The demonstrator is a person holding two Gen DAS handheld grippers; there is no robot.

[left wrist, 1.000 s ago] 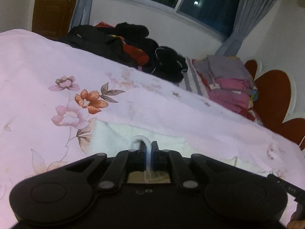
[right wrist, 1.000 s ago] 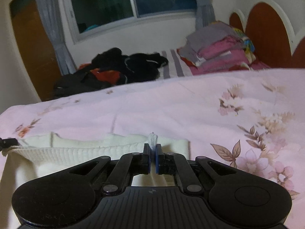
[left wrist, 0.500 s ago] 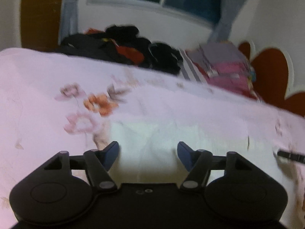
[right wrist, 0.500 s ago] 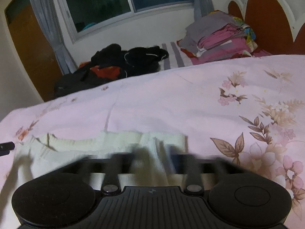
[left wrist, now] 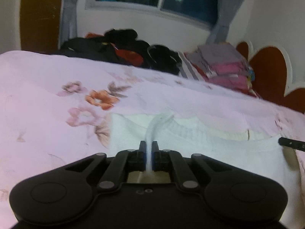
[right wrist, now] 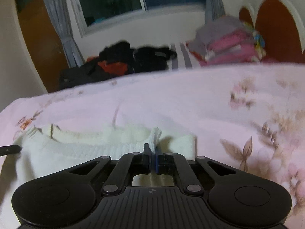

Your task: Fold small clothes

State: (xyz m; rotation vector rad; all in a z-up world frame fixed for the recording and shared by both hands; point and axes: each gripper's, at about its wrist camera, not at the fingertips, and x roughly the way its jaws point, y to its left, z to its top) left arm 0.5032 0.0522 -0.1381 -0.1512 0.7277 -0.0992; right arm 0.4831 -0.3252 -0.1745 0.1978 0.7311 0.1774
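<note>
A small cream-white knit garment lies flat on the pink floral bedspread. My left gripper is shut on a pinched ridge of its cloth near its left side. In the right wrist view the same garment spreads to the left, and my right gripper is shut on a raised fold near its right end. The tip of the right gripper shows at the right edge of the left wrist view; the tip of the left gripper shows at the left edge of the right wrist view.
A heap of dark clothes lies at the far side of the bed. A stack of folded pink and grey clothes sits by the red headboard. A window with grey curtains and a brown door are behind.
Both grippers were shut on the garment a second ago, opened half a second ago, and are now shut again on new folds of the cloth.
</note>
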